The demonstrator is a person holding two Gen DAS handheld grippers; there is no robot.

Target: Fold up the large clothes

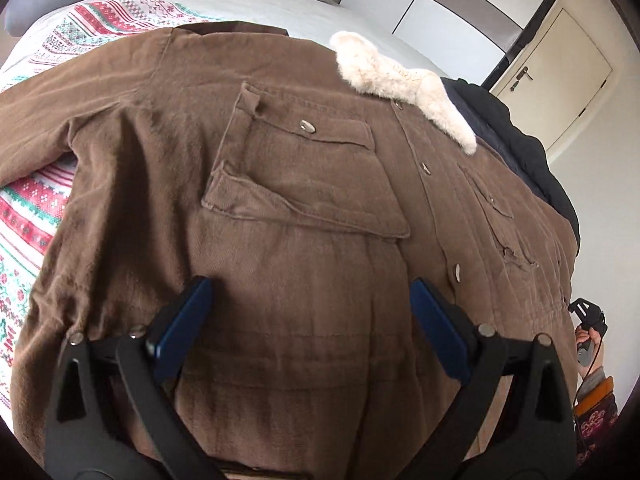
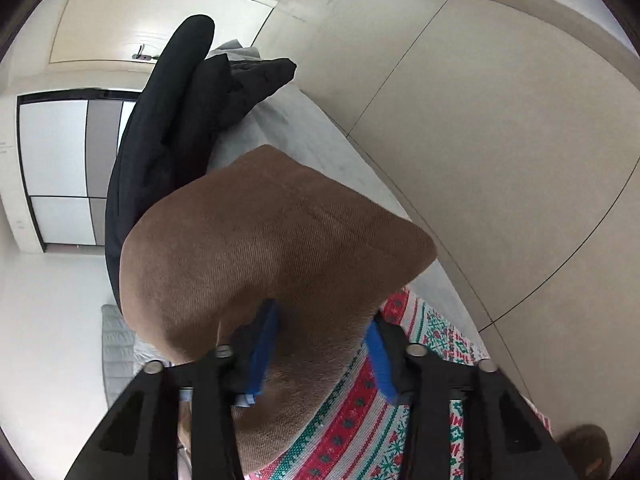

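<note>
Brown corduroy jacket [image 1: 304, 208] lies spread, fleece collar [image 1: 404, 84] showing; left jaws released, right jaws grasping its fabric.

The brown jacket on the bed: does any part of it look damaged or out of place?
Yes. On the brown jacket, the fabric by the lower right pocket looks torn: a small ragged hole with frayed edges. Also, the cream fur collar is flipped outward across the front, not lying flat.
</note>
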